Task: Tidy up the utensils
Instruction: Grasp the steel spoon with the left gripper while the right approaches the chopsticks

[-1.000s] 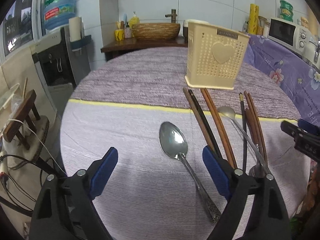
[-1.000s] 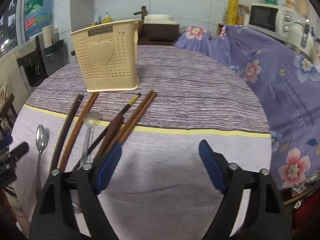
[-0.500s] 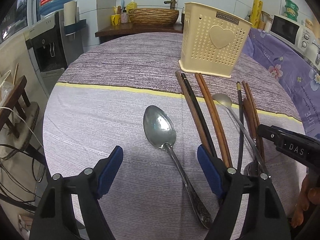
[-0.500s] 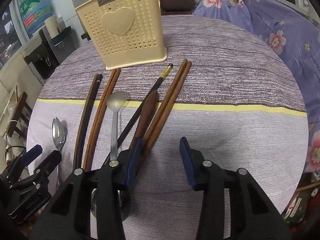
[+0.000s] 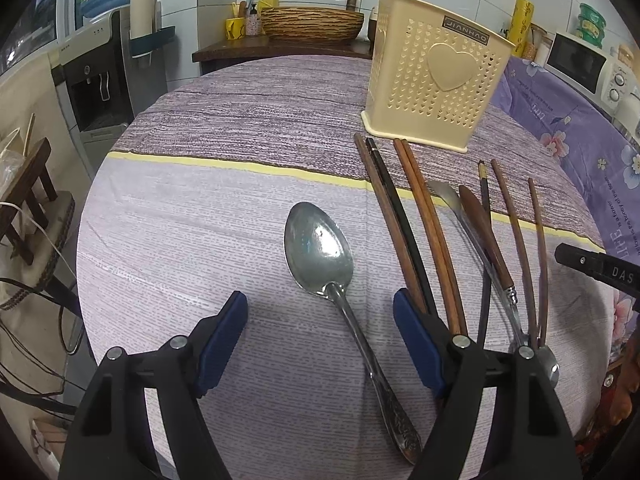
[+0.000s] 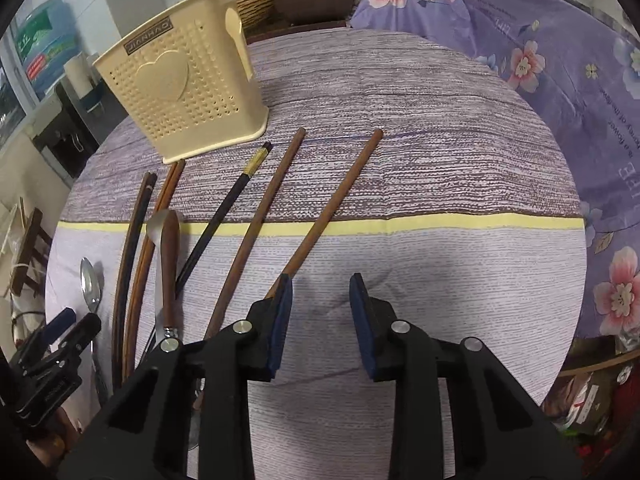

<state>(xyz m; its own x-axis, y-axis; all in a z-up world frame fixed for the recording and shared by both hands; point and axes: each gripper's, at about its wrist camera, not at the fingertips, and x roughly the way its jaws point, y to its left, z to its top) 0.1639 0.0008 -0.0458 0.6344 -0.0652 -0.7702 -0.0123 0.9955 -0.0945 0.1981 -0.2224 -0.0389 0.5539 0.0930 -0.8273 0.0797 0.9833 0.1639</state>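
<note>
Striped tablecloth (image 5: 224, 216): left claw (image 5: 320, 336) closing astride spoon (image 5: 320, 248); right claw (image 6: 320, 320) closing, nothing between, beside chopstick (image 6: 332, 204).

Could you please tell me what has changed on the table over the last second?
The two rightmost brown chopsticks, side by side before, have splayed apart; the outer chopstick now angles off to the right gripper's left pad. That gripper's jaws are closing, nothing between them. The holder and big spoon stayed put.
</note>
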